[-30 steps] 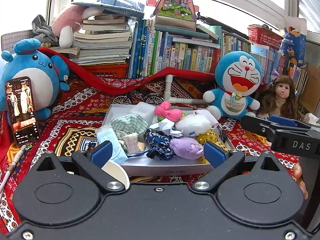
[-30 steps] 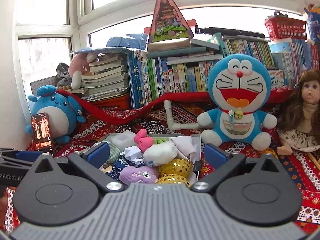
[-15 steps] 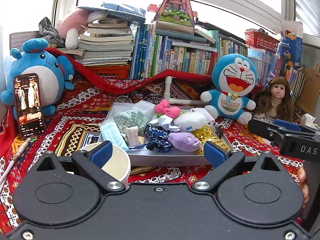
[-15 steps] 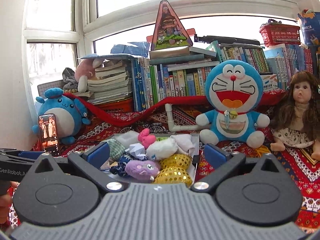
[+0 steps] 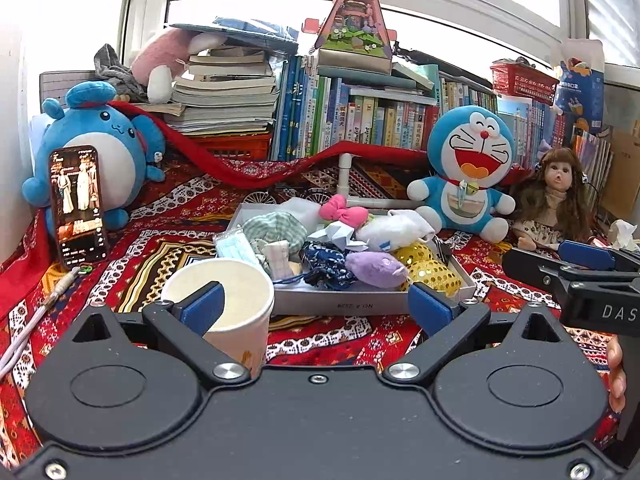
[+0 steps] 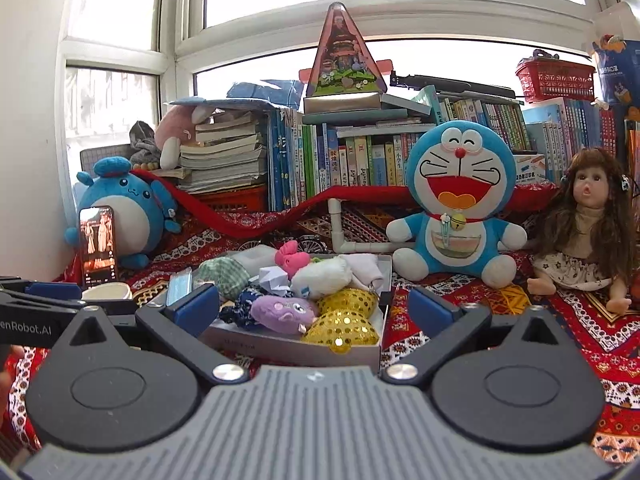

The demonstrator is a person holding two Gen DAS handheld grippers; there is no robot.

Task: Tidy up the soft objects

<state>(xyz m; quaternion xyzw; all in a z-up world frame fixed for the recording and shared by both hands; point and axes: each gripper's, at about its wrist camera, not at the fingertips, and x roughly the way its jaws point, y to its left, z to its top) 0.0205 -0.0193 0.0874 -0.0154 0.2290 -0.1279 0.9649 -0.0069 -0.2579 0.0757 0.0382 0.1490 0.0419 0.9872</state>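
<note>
In the tray (image 5: 372, 307), purple plush (image 5: 374, 268) lies sideways.

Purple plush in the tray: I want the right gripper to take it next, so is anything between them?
Only the tray's near wall, low in front of the purple plush. The right gripper is open and above that wall, so nothing visible blocks it. The gold sequin pieces touch the plush's side.

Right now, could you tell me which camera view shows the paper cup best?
The left wrist view: the paper cup stands close, its open mouth and side wall visible. The right wrist view shows only its rim, behind the left gripper.
</note>
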